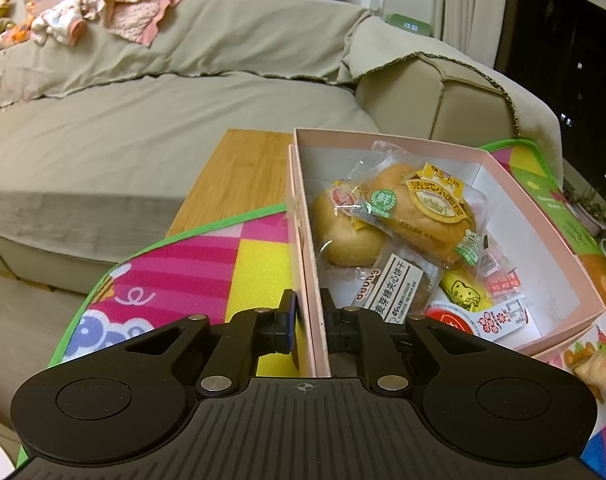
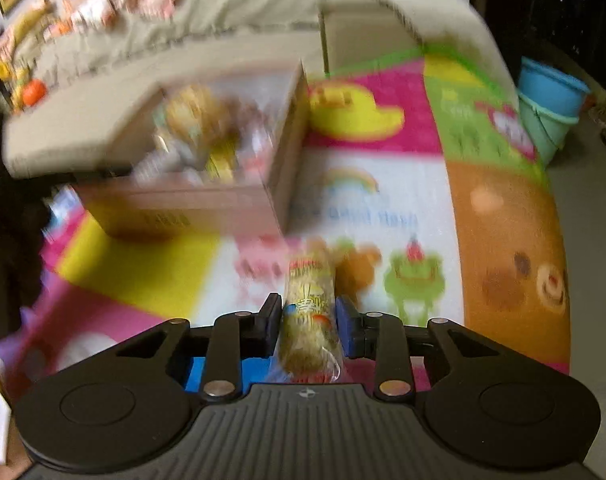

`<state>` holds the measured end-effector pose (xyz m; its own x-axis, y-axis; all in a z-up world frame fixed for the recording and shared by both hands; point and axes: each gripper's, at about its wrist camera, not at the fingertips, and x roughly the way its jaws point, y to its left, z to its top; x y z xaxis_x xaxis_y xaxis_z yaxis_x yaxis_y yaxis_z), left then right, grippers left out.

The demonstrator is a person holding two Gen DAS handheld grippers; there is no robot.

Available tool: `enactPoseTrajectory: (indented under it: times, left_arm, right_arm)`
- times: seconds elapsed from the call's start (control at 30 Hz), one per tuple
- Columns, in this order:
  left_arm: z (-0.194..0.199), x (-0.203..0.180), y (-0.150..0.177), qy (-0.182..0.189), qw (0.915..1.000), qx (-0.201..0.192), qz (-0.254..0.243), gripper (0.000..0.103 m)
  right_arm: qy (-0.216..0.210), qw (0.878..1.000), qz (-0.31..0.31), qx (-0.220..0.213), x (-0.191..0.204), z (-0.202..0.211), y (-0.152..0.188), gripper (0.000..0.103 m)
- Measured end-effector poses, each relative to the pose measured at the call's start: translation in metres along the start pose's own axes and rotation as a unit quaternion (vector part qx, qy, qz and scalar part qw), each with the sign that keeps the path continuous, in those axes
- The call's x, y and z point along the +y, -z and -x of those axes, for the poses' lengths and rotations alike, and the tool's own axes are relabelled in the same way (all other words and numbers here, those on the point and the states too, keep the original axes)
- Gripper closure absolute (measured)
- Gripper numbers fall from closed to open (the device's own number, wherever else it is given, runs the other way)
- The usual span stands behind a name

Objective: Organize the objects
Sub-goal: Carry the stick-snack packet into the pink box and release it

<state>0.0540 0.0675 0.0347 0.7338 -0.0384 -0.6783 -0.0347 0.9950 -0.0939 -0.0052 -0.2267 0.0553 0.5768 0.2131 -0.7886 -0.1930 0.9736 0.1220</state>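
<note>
A pink cardboard box (image 1: 308,248) stands on a colourful play mat (image 1: 207,264). It holds wrapped bread buns (image 1: 423,208), a biscuit packet (image 1: 395,284) and a yellow cheese snack (image 1: 463,292). My left gripper (image 1: 308,300) is shut on the box's near left wall, one finger inside and one outside. In the blurred right wrist view, my right gripper (image 2: 308,312) hangs low over the mat, in front of the box (image 2: 207,204) and to its right. Its pads press both sides of a long yellowish snack packet (image 2: 309,292), which sticks out forward between them.
A beige covered sofa (image 1: 183,120) with clothes piled on it stands behind the box. A strip of wooden table top (image 1: 239,184) shows past the mat's green edge. Stacked blue buckets (image 2: 551,96) stand on the floor at the far right.
</note>
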Motion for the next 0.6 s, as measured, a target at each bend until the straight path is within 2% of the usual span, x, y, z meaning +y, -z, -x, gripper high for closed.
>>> enactPoseTrajectory:
  times: [0.03, 0.07, 0.17, 0.23, 0.3, 0.4, 0.43, 0.5, 0.6]
  left_arm:
    - [0.0, 0.0, 0.0, 0.0, 1.0, 0.0, 0.0, 0.09]
    - [0.0, 0.0, 0.0, 0.0, 1.0, 0.0, 0.0, 0.09]
    - [0.0, 0.0, 0.0, 0.0, 1.0, 0.001, 0.0, 0.09]
    - [0.0, 0.0, 0.0, 0.001, 1.0, 0.001, -0.001, 0.089]
    - [0.0, 0.001, 0.0, 0.003, 1.0, 0.001, -0.001, 0.089]
    - [0.0, 0.0, -0.001, 0.003, 1.0, 0.001, 0.0, 0.089]
    - [0.0, 0.0, -0.001, 0.003, 1.0, 0.001, 0.0, 0.089]
    - [0.0, 0.0, -0.001, 0.003, 1.0, 0.001, -0.001, 0.089]
    - [0.0, 0.0, -0.001, 0.003, 1.0, 0.002, -0.002, 0.089]
  right_arm:
    - [-0.003, 1.0, 0.001, -0.019, 0.002, 0.009, -0.008, 0.081]
    - [-0.007, 0.999, 0.001, -0.04, 0.005, 0.018, -0.016, 0.099]
    - [-0.032, 0.994, 0.002, -0.101, 0.013, 0.047, -0.048, 0.1]
    - [-0.031, 0.99, 0.017, -0.137, 0.022, 0.061, -0.067, 0.1]
    - [-0.028, 0.987, 0.038, -0.154, 0.029, 0.067, -0.076, 0.1]
    - [-0.026, 0.989, 0.062, -0.133, 0.035, 0.058, -0.071, 0.098]
    - [-0.023, 0.991, 0.068, -0.115, 0.035, 0.051, -0.066, 0.094]
    - [-0.015, 0.994, 0.075, -0.072, 0.033, 0.032, -0.05, 0.077]
    - [-0.01, 0.998, 0.068, -0.002, 0.025, 0.0, -0.024, 0.07]
